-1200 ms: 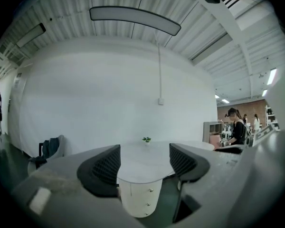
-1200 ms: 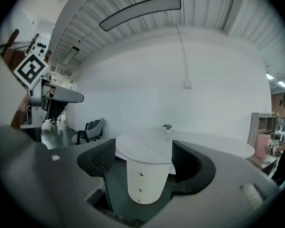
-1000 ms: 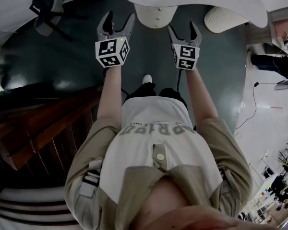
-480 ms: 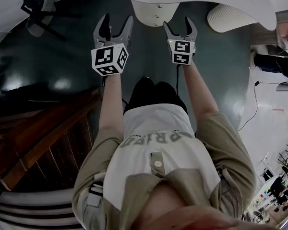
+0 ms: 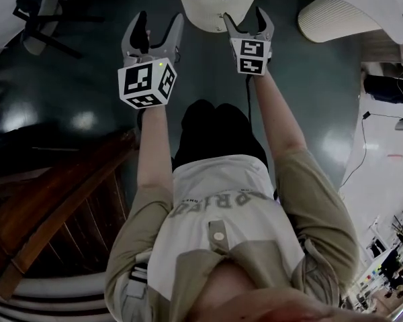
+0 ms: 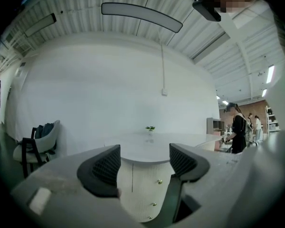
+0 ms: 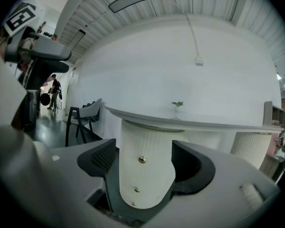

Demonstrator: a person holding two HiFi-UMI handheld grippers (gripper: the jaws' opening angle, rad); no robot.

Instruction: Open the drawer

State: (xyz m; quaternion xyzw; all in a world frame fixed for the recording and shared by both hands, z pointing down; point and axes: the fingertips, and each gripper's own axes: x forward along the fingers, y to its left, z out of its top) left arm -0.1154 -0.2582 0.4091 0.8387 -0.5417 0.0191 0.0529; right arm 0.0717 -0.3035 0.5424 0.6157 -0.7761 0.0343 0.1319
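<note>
**Ahead of both grippers: drawer pedestal, not yet reached**

At top centre of the head view, a white ribbed cylindrical drawer pedestal point(image 5: 218, 9) is seen under a white round tabletop point(image 6: 147, 146), long axis upright, w/ small brass knobs point(image 7: 142, 160) stacked in a vertical row down its front. Left gripper point(image 5: 160, 20) and right gripper point(image 5: 243, 17) are held side by side just below it in frame, both pointed at it, neither touching. Jaws of each are spread wide apart, nothing gripped. In the right gripper view the pedestal is framed btwn the jaws w/ the top knob centred in the gap; in the left gripper view the knobs are seen lower and toward the right-hand jaw. Right gripper is thus judged nearer and better lined up. Drawers appear shut; task judged not yet begun. Next, a straight approach onto one knob is called for, then a pull back toward the body.
</note>
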